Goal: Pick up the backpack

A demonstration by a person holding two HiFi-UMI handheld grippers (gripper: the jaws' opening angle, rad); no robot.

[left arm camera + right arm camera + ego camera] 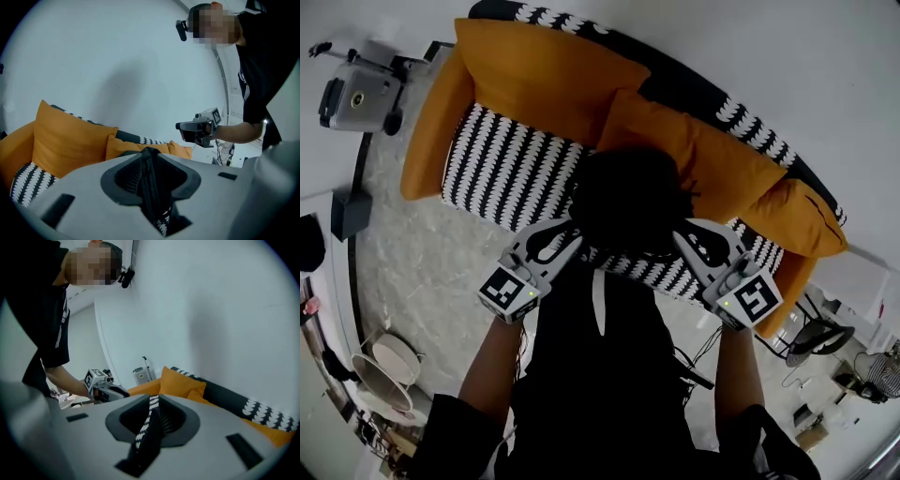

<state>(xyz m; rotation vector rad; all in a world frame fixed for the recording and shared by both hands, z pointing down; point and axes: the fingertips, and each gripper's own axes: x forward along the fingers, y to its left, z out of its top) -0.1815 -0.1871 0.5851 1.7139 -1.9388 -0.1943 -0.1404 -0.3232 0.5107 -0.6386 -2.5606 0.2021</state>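
The left tongs [569, 232] and right tongs [684, 234] are pale grey with black pads, each with a marker cube [508, 291] of black-and-white squares. Between them the backpack [628, 202] is black. The strap [144, 425] in the right tongs is black with white marks. Beyond the tongs, the sofa [506, 159] is black-and-white scalloped and its cushions [544, 80] are orange.

Black rounded backpack [628, 202] was matt cloth w/ matt black strap [152, 441]. Orange sofa cushions [548, 80] were smooth matt cloth. Black-and-white patterned sofa seat [506, 155] was woven fabric. Pale marbled floor [422, 272] looked polished, slightly glossy. Grey suitcase [358, 94] had hard plastic shell.
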